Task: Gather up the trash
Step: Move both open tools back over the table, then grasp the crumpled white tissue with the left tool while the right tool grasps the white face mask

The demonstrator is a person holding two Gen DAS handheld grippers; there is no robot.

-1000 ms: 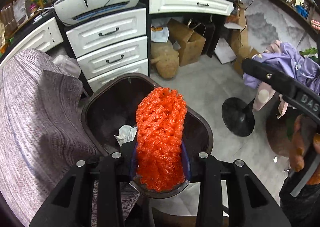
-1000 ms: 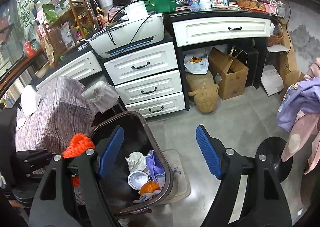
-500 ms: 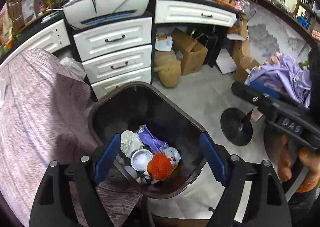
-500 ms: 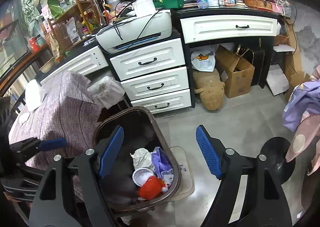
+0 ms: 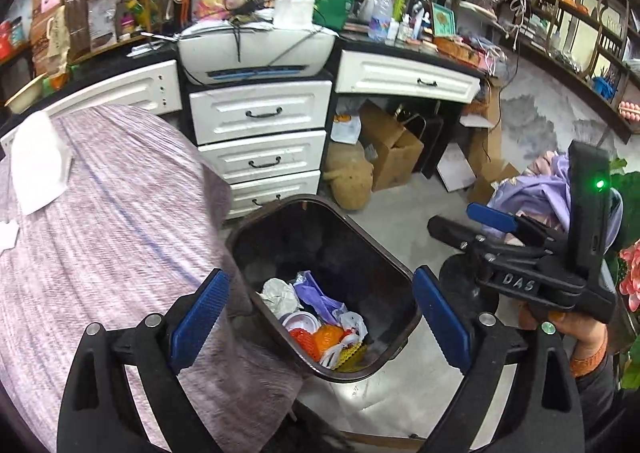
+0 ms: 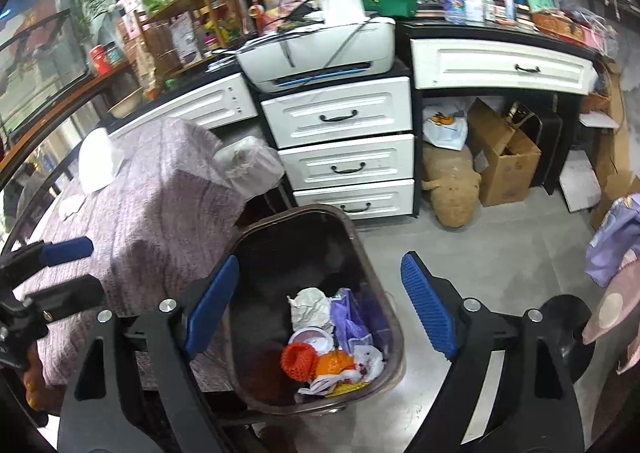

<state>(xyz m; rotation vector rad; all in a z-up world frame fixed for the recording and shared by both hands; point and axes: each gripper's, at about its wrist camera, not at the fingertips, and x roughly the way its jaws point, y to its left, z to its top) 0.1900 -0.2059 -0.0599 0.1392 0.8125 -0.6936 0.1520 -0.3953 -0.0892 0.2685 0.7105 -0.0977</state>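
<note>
A dark brown trash bin (image 5: 240,237) (image 6: 348,221) stands on the floor beside the cloth-covered table (image 5: 100,233) (image 6: 152,189). In it lie an orange foam net (image 5: 304,337) (image 6: 298,359), crumpled white paper (image 5: 280,293) (image 6: 310,303) and a purple wrapper (image 5: 316,293) (image 6: 348,317). My left gripper (image 5: 320,313) hovers above the bin, jaws opening, nothing between them. My right gripper (image 6: 320,305) hangs over the bin too, jaws opening and empty. A white sheet (image 5: 38,161) (image 6: 98,159) lies on the table.
White drawers (image 5: 260,113) with a printer (image 5: 256,49) on top stand behind the bin. A cardboard box (image 6: 504,161) and a tan plush toy (image 6: 452,193) sit under the desk. A black round stand base (image 6: 568,333) and hanging clothes (image 5: 532,193) are at the right.
The left gripper let go of the orange foam net, which dropped into the bin; its jaws spread wide and it rose and drew back. The right jaws widened slightly.
</note>
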